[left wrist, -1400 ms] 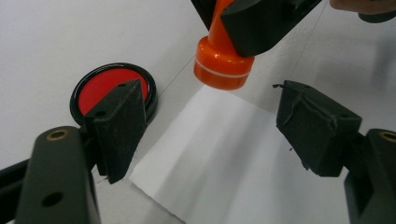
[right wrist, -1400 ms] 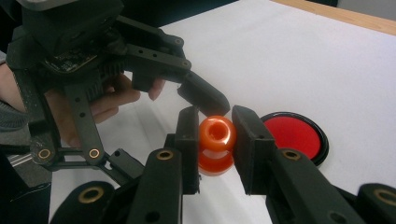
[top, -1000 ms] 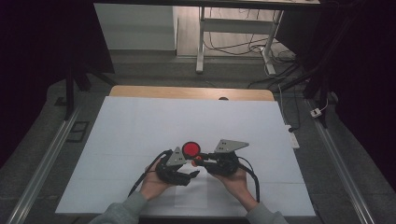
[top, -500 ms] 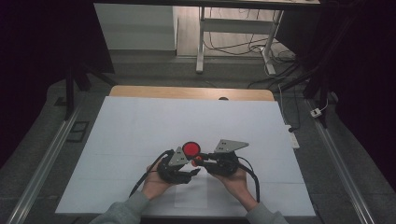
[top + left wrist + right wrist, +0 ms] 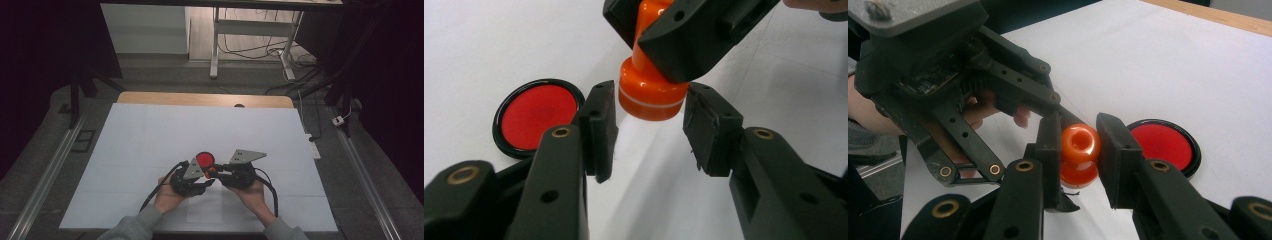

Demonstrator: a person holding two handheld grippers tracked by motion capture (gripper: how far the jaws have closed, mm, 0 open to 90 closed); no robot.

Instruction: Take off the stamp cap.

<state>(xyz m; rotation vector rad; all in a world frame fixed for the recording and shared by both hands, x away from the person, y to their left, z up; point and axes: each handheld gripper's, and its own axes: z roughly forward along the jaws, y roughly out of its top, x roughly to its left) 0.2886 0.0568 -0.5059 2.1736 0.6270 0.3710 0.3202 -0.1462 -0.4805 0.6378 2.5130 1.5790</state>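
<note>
Two grippers: they meet near the middle of the table's near edge, over the white table.
Right gripper: its jaws are pressed on the knob of the orange stamp.
Left gripper: its jaws are apart, one on each side of the stamp's wide base. They look not to touch it yet.
Where the stamp is: lifted off the table, between the two grippers.
Red ink pad: open, flat on the table, just beside the stamp on the far side.
What is done: the stamp is picked up and held.
What is left: I think the left gripper needs to close on the base, maybe to pull a cap off or take the stamp.
Which way it points: the long line runs from knob to base. The base points at the left gripper, the knob back at the right one.
</note>
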